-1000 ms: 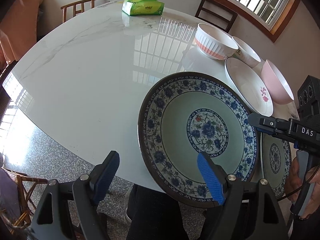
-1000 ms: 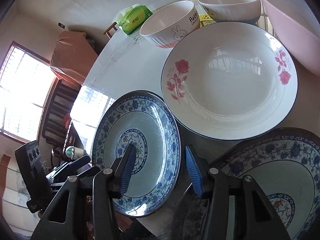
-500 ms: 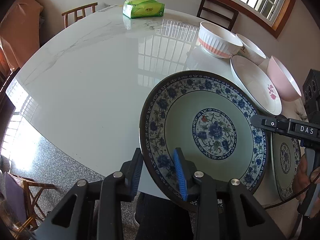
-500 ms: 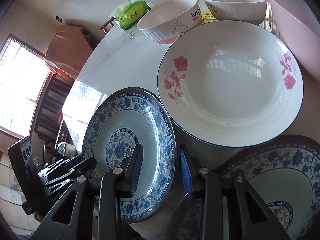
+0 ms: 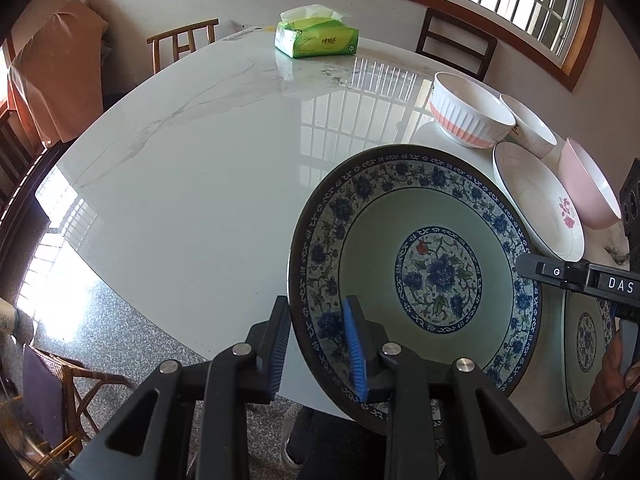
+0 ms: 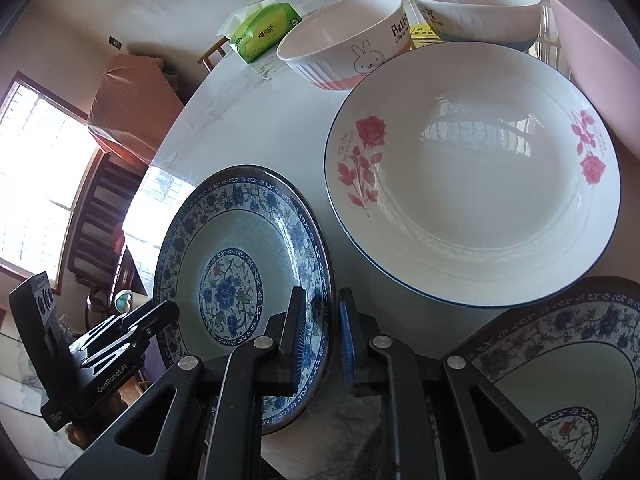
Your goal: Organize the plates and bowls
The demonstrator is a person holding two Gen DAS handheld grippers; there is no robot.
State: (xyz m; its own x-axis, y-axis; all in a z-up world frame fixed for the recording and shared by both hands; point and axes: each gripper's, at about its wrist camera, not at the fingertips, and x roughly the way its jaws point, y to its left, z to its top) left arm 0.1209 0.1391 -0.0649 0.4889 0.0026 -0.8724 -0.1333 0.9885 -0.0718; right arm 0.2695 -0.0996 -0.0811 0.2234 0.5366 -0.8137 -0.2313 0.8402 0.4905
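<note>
Blue-and-white plate (image 5: pixel 416 280), floral rimmed with a blue flower medallion at its centre, sits at the near edge of the white marble table (image 5: pixel 200 168), tilted with its far rim higher, and is pinched at two rim spots. The left gripper (image 5: pixel 316 344) is closed on its near-left rim, one blue pad on the inner face and the other finger outside. The right gripper (image 6: pixel 320 340) clamps the opposite rim the same way; its body reads "DAS" in the left view, and the left one reads "GenRobot.AI" in the right view. A second blue-and-white plate (image 6: pixel 560 380) lies flat just beside, at the right. Behind it is a white rose plate (image 6: pixel 472 176) with small script by the roses, too small to read. Farther back stand a rabbit bowl (image 6: pixel 344 40) lettered "Rabbit" with "Life is" beneath, a white bowl (image 6: pixel 476 4), and a pink bowl (image 6: pixel 592 56). A green tissue pack (image 5: pixel 316 40) rests at the far side.
</note>
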